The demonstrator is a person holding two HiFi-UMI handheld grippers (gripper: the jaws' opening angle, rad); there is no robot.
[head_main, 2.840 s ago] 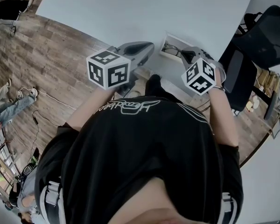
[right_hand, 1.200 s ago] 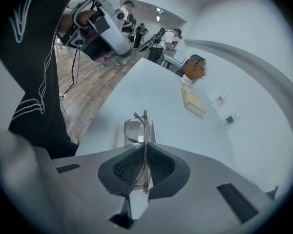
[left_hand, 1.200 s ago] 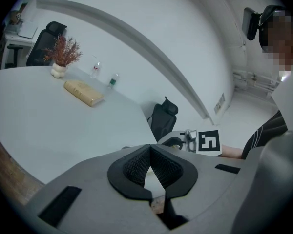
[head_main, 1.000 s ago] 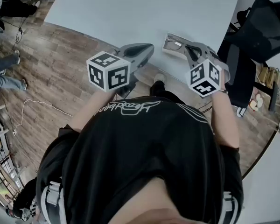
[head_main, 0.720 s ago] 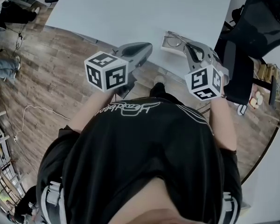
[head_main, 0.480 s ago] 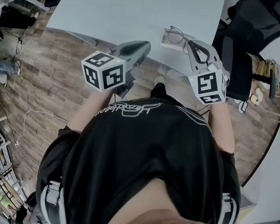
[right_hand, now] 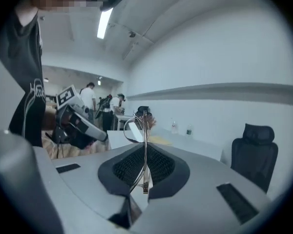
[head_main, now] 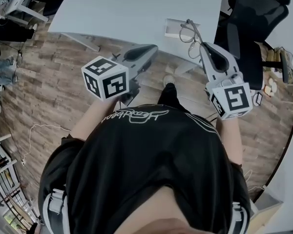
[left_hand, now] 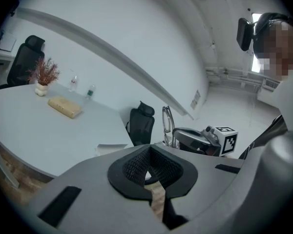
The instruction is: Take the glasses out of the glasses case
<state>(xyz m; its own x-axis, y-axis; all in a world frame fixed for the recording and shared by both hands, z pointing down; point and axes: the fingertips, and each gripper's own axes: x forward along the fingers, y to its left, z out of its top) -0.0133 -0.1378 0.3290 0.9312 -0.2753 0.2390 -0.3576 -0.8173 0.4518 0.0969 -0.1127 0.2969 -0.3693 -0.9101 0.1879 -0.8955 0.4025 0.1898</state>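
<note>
Where the right claw (right_hand: pixel 144 172) closes: on one arm of the glasses (head_main: pixel 186 31), held up over the case (head_main: pixel 173 28).
Left claw (left_hand: pixel 149 165): together, empty.
Case: at the surface (head_main: pixel 112 9) edge.

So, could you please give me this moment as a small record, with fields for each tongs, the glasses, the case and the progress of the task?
left tongs: shut, holding nothing, off the near edge of the table
right tongs: shut on a thin arm of the glasses
glasses: in the air, clear of the glasses case
glasses case: white, lying on the table near its edge
progress: glasses are out of the case, not yet set down
</note>
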